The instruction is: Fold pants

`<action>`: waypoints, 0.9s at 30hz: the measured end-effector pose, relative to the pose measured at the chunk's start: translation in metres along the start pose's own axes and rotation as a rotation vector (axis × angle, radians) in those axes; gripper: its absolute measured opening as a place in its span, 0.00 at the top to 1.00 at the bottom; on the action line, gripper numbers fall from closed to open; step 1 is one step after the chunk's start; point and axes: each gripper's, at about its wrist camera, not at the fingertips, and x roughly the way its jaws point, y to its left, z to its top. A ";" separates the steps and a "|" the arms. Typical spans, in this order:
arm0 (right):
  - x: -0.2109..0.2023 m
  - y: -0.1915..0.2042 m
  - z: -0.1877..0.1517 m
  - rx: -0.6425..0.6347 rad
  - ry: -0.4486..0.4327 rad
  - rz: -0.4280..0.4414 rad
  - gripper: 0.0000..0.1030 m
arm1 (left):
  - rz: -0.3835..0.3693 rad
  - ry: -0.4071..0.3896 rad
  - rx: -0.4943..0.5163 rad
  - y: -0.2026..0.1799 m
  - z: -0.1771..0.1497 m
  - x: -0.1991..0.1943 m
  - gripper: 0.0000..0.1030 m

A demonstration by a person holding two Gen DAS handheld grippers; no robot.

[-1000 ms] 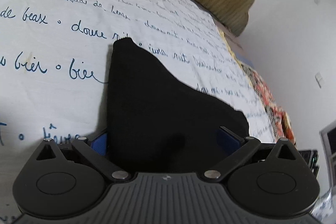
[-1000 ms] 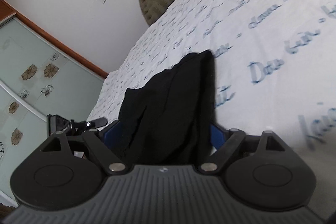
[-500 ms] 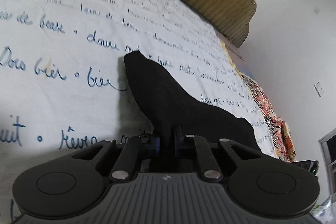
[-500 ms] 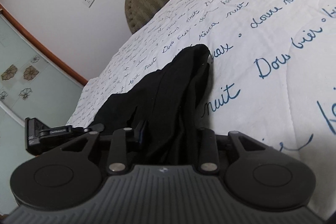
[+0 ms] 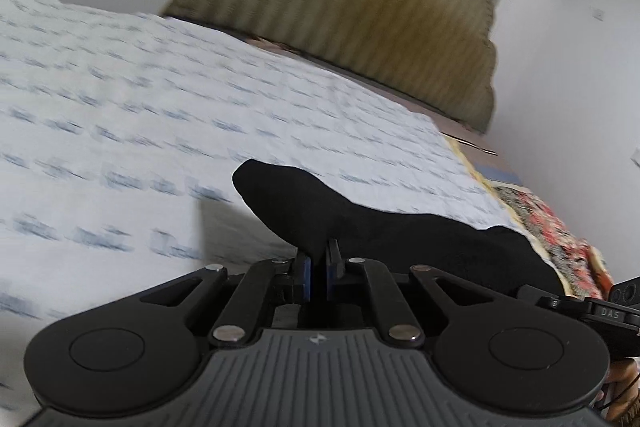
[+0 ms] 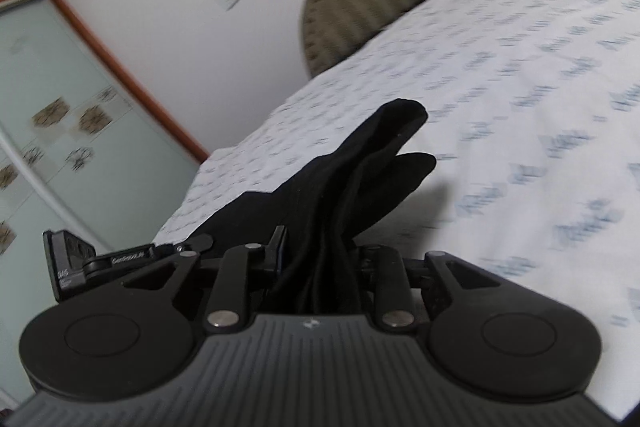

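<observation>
The black pants (image 5: 360, 223) lie on the white bedspread (image 5: 160, 115) printed with blue script. My left gripper (image 5: 319, 263) is shut on an edge of the pants, which rise off the bed and stretch away to the right. In the right wrist view my right gripper (image 6: 320, 259) is shut on a bunched edge of the same black pants (image 6: 360, 167), whose corner sticks up ahead of the fingers. The other gripper's black mount shows at the edge of each view (image 5: 600, 311) (image 6: 104, 263).
An olive padded headboard (image 5: 380, 27) stands at the far end of the bed. A floral blanket (image 5: 560, 239) lies along the bed's right side. A glass wardrobe door with flower decals (image 6: 60, 147) and white walls flank the bed.
Both grippers went from open around the pants to shut on them, then lifted and tilted up. The views now show more headboard and wall, with motion blur.
</observation>
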 end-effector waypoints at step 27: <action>0.093 0.107 -0.080 -0.524 0.063 -0.364 0.55 | 0.393 0.159 0.334 0.000 -0.055 0.008 0.25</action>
